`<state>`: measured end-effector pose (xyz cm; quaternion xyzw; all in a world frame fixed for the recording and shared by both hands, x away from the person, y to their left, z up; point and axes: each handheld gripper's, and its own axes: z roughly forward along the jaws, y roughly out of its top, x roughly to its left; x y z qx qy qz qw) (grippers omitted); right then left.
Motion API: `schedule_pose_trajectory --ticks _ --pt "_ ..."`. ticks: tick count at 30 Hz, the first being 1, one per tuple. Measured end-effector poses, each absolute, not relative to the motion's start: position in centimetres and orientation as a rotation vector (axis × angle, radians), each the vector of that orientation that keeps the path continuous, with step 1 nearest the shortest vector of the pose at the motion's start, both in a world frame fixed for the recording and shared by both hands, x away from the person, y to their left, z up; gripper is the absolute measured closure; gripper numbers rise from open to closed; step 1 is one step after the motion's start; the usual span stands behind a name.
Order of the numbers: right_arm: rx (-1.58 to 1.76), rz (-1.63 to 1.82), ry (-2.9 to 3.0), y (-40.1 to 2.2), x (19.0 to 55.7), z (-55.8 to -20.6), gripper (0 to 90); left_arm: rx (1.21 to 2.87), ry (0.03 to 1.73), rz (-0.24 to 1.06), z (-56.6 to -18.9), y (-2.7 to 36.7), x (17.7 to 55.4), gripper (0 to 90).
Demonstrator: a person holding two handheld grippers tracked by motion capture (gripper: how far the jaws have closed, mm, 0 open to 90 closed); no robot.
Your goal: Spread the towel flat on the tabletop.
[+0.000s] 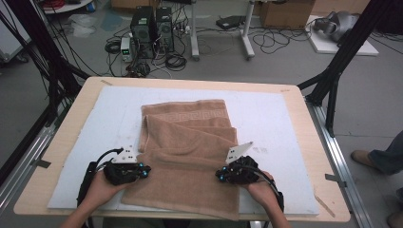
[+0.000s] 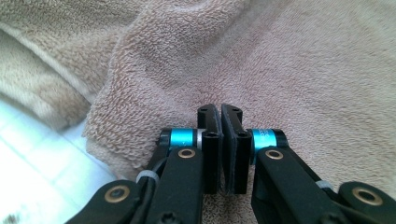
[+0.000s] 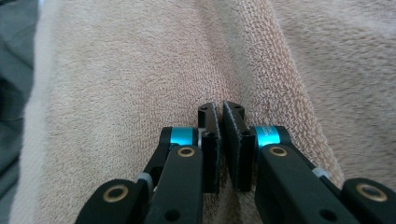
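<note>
A tan terry towel (image 1: 190,137) lies partly folded on the white board, its near edge hanging over the table's front. My left gripper (image 1: 145,170) sits at the towel's left side with its jaws together, pinching a raised fold of cloth (image 2: 154,70). In the left gripper view a crease runs up from the left gripper's tips (image 2: 220,109). My right gripper (image 1: 219,175) is at the towel's right side, also shut, and in the right gripper view a ridge of towel (image 3: 261,60) runs away from its tips (image 3: 220,107). A ridge in the cloth spans between the two grippers.
A white board (image 1: 285,118) covers the wooden table (image 1: 71,118). Black frame legs stand at the table's far left and right corners. Computer towers (image 1: 152,28) and cables lie on the floor behind. A person's shoe (image 1: 363,156) is at the right.
</note>
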<state>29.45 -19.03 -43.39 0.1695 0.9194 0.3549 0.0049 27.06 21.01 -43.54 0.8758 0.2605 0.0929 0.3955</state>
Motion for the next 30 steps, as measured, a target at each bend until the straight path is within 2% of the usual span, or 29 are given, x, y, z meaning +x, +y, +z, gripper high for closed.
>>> schedule_pose_trajectory --ticks 8,9,11,14,21,25,28,30 --pt "0.420 1.152 2.915 -18.6 26.0 -42.3 85.3 2.180 0.606 0.206 -42.1 22.2 22.3 86.7" --pt "0.394 1.178 2.930 -18.5 25.5 -42.1 84.4 2.180 0.587 0.201 -41.7 22.4 21.7 86.6" --pt "0.361 1.219 2.901 -18.5 24.9 -41.4 76.6 2.158 0.569 0.211 -40.8 22.4 21.1 83.3" --pt "0.404 1.285 2.829 -19.1 25.6 -40.3 70.4 2.143 0.576 0.243 -40.1 22.0 22.1 68.2" --pt "0.526 1.134 2.810 -19.7 29.2 -41.2 66.7 2.169 0.649 0.276 -42.0 20.3 27.4 65.7" --pt "0.580 1.088 2.866 -19.5 30.5 -43.2 70.1 2.246 0.684 0.243 -43.9 19.6 28.9 67.2" --pt "0.589 1.110 2.848 -19.5 30.4 -43.7 81.1 2.229 0.677 0.264 -44.1 19.7 28.6 81.4" --pt "0.566 1.102 2.853 -19.3 30.2 -43.6 84.6 2.233 0.669 0.267 -43.9 19.8 28.3 84.6"
